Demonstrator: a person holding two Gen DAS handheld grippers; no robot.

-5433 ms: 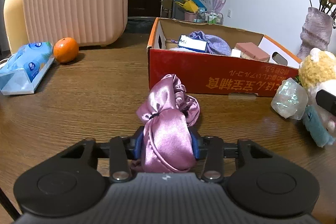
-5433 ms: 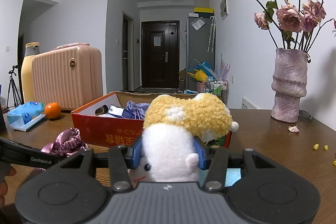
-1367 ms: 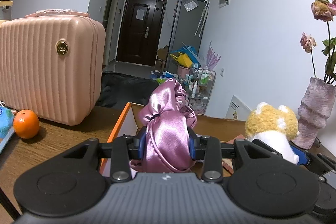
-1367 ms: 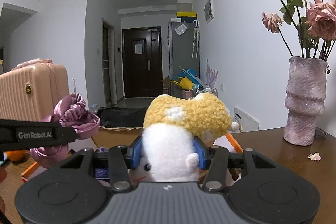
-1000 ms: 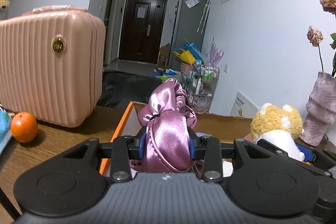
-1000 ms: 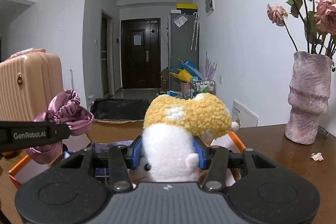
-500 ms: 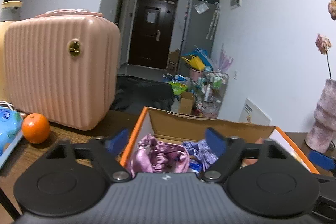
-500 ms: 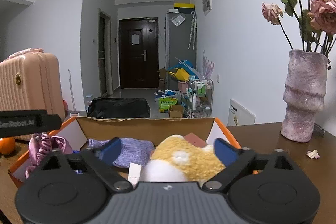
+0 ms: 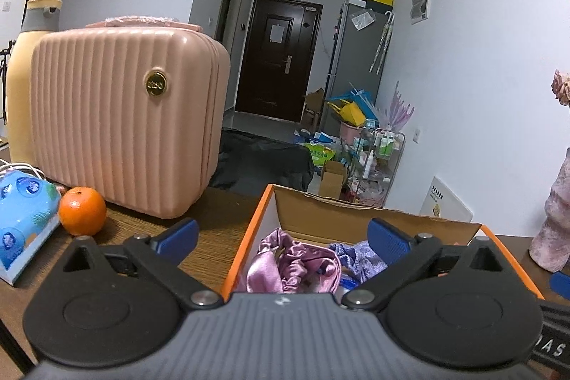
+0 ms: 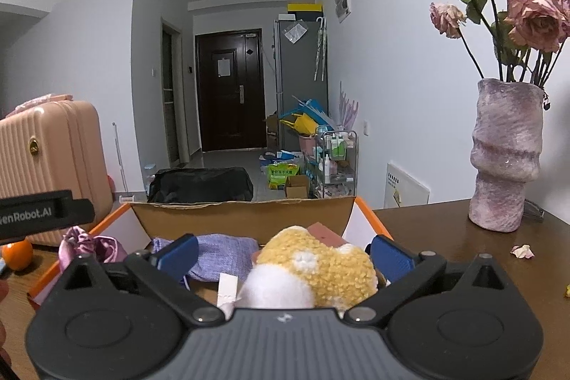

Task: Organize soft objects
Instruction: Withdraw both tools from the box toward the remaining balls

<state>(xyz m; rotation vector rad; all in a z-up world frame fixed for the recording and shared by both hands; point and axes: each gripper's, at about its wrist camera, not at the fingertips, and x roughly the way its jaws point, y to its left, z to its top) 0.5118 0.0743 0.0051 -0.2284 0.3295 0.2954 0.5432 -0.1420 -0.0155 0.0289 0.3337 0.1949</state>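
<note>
An orange-rimmed cardboard box (image 9: 374, 214) stands on the wooden table, right in front of both grippers. The pink satin scrunchie (image 9: 295, 264) lies loose in the box's left end, below my left gripper (image 9: 283, 237), whose jaws are opening wide with nothing pressed between the blue pads. The yellow and white plush toy (image 10: 320, 269) rests inside the box (image 10: 245, 219) beneath my right gripper (image 10: 283, 253), which is open and clear of it. A lilac knitted pouch (image 10: 221, 253) lies between the scrunchie (image 10: 85, 246) and the toy.
A pink ribbed suitcase (image 9: 121, 127), an orange (image 9: 82, 211) and a blue tissue pack (image 9: 21, 212) sit left of the box. A mauve vase (image 10: 506, 155) of dried roses stands at the right, with fallen petals (image 10: 522, 251) on the table.
Both grippers held their objects over the box, then opened. The scrunchie and the plush toy dropped into the box and now lie there free.
</note>
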